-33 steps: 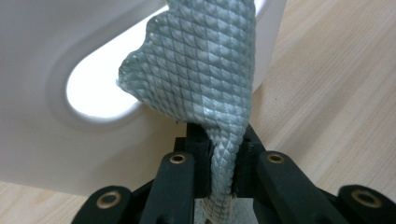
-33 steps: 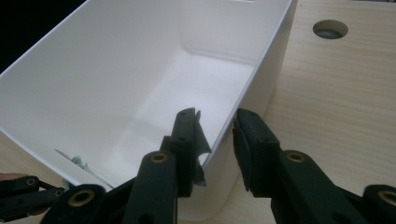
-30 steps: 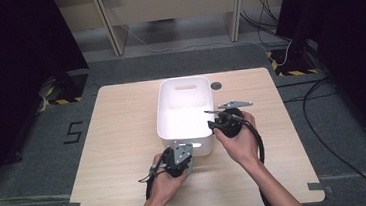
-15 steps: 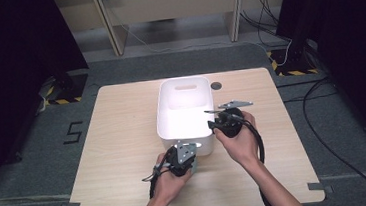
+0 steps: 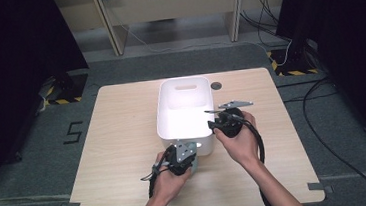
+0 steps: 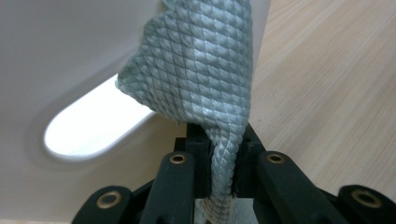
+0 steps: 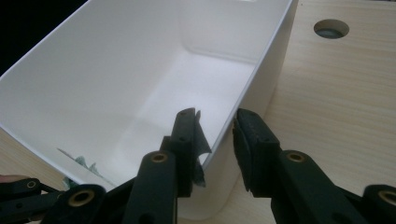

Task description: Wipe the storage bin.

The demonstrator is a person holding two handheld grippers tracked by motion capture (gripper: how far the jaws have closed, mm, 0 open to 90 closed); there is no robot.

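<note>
Grey cloth [image 6: 205, 88] stays pinched in left gripper [image 5: 181, 156]; nothing has shifted

Light falls brightly on the table [image 5: 125, 153] at frame centre; the white bin [image 5: 184, 108] glares, edges sink dark, close views blur softly.

Both forearms are seen entering from the bottom edge in the high view, angled inward and fwd. The left gripper [image 5: 181, 156] is held low in the left hand [image 5: 170, 177], jaws pinched tight together, approx. upright in the left gripper view. The right gripper [image 5: 221, 121] is held further fwd in the right hand [image 5: 239, 138], wrist slightly raised; its jaws are spread apart, w/ a clear gap between the pads [image 7: 247, 135].
</note>
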